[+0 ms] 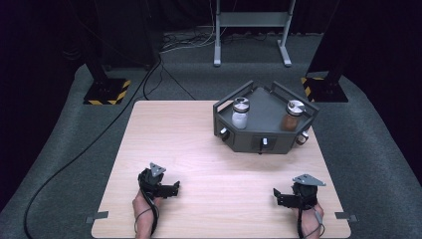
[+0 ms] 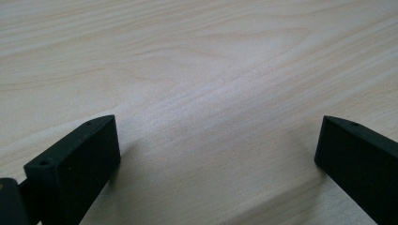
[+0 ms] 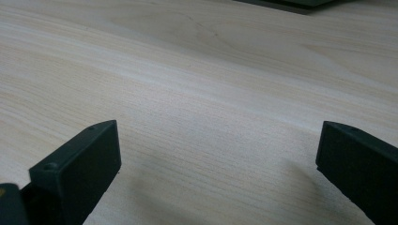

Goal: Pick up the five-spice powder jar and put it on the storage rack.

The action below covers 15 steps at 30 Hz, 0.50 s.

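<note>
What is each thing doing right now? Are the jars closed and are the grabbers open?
left gripper: open, holds nothing, low over the table.
right gripper: open, holds nothing, low over the table.
white jar: upright in the grey tray, silver lid on.
brown jar: upright in the tray, silver lid on.

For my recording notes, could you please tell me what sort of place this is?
Probably a lab or studio set up for recording handling tasks: a wooden table on grey floor matting, dark surroundings, hazard-striped stand bases, and cables trailing across the floor. A grey tray with two jars sits on the table.
</note>
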Each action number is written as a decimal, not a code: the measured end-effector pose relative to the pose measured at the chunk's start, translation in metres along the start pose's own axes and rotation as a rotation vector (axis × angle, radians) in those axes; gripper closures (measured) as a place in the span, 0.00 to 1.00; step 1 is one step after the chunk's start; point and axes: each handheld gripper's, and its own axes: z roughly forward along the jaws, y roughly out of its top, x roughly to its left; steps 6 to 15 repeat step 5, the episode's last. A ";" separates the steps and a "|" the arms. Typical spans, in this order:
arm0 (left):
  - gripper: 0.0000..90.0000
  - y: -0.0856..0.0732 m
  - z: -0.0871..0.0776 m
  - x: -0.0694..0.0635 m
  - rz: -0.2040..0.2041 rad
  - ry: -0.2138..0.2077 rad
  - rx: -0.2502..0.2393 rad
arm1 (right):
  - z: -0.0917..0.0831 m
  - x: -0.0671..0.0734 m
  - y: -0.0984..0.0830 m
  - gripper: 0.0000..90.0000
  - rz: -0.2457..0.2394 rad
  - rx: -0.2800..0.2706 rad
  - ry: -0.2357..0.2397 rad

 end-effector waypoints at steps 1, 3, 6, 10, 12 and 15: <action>0.00 0.000 0.000 0.000 0.000 0.000 0.000 | 0.000 0.000 0.000 0.00 -0.001 0.001 0.001; 0.00 0.000 0.000 0.000 0.000 0.000 0.000 | 0.000 0.000 0.000 0.00 -0.003 0.000 -0.001; 0.00 0.000 0.000 0.000 0.000 0.000 0.000 | 0.000 0.000 -0.001 0.00 -0.003 -0.003 0.002; 0.00 0.000 0.000 0.000 0.000 0.000 0.000 | 0.000 0.000 -0.001 0.00 -0.003 -0.003 0.002; 0.00 0.000 0.000 0.000 0.000 0.000 0.000 | 0.000 0.000 -0.001 0.00 -0.003 -0.003 0.002; 0.00 0.000 0.000 0.000 0.000 0.000 0.000 | 0.000 0.000 -0.001 0.00 -0.003 -0.003 0.002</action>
